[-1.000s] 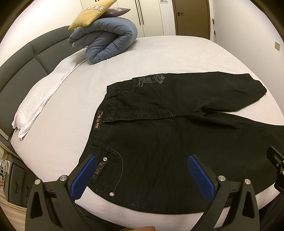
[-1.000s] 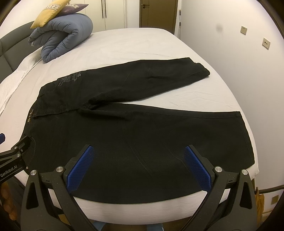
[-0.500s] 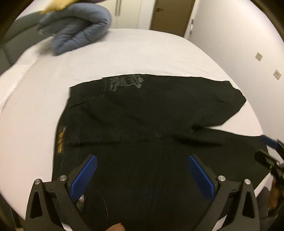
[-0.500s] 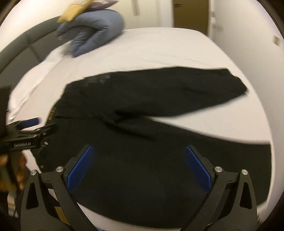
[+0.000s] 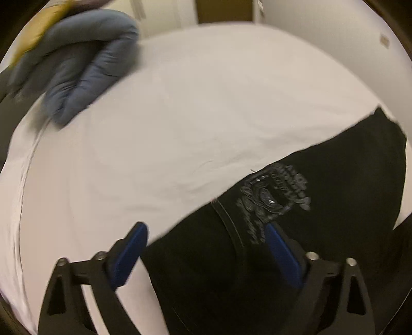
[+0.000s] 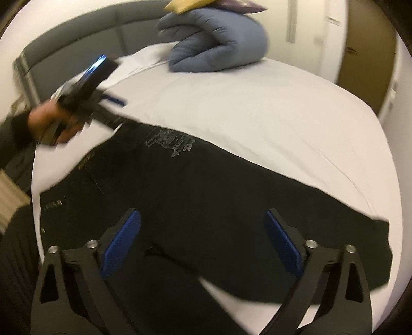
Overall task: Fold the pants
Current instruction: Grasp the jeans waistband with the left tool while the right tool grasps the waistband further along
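Black pants [image 6: 231,195] lie spread on the white bed [image 6: 257,116], a grey print [image 6: 172,143] near the waistband. My right gripper [image 6: 203,226] hovers above the seat and upper leg; its jaws are closing, with only cloth below and nothing pinched. In the left wrist view the pants [image 5: 334,206] fill the lower right. My left gripper [image 5: 206,232] hangs over the waistband's far corner beside the print [image 5: 273,195], its jaws also closing and empty. A hand [image 6: 46,121] holds the left gripper [image 6: 103,82] at the upper left of the right wrist view.
A rolled blue-grey duvet [image 6: 216,46] with a yellow pillow [image 6: 185,5] on top sits at the head of the bed by the grey headboard [image 6: 77,38]. A brown door [image 6: 365,64] is beyond. White sheet [image 5: 206,116] stretches past the pants.
Both grippers swept across the bed toward the pants' far side. The left now sits at the printed waistband corner, the right over the seat. Both pairs of jaws have narrowed slightly.
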